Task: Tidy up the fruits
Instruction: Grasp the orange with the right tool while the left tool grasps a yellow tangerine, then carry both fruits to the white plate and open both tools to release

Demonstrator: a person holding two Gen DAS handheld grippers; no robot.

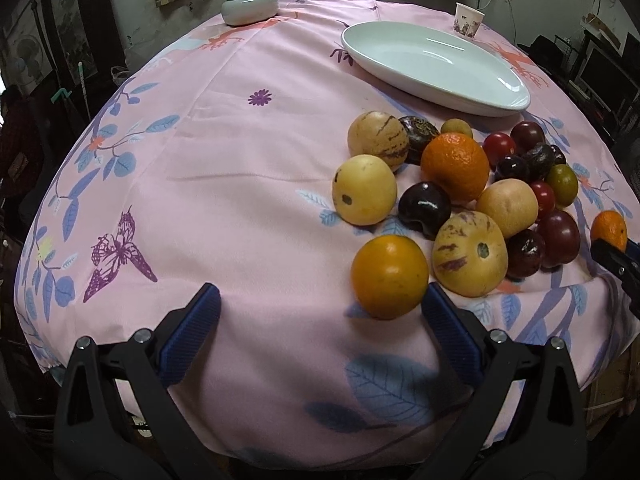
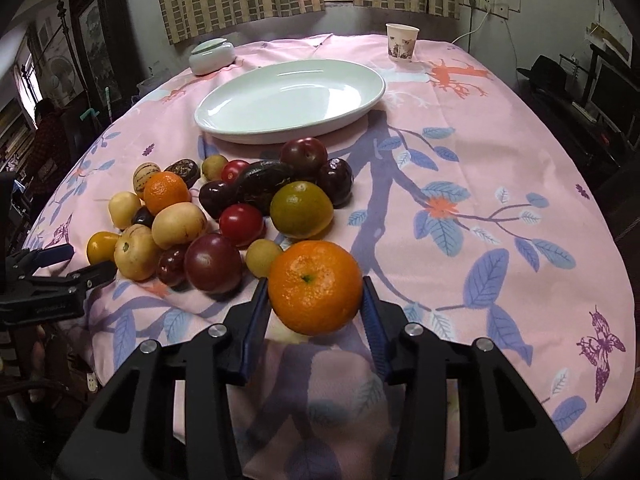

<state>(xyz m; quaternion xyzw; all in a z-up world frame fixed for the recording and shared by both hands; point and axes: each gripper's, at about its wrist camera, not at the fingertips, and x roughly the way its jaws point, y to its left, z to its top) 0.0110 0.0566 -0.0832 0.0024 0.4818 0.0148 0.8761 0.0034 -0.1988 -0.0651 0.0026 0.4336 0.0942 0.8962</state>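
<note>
A pile of fruit (image 1: 460, 196) lies on the pink tablecloth (image 1: 240, 184): oranges, yellow striped melons, dark plums, red tomatoes, green ones. An empty white oval plate (image 1: 436, 66) stands behind the pile; it also shows in the right wrist view (image 2: 292, 100). My left gripper (image 1: 320, 312) is open and empty, with a yellow-orange fruit (image 1: 390, 276) just inside its right finger. My right gripper (image 2: 316, 308) is shut on an orange (image 2: 316, 286) at the near edge of the pile (image 2: 224, 208). The orange (image 1: 609, 230) also shows at the right in the left wrist view.
A lidded white jar (image 1: 250, 5) stands at the far left of the table. A paper cup (image 1: 468, 19) stands at the far right. The left gripper (image 2: 60, 276) shows at the left edge of the right wrist view. The table edge is close below both grippers.
</note>
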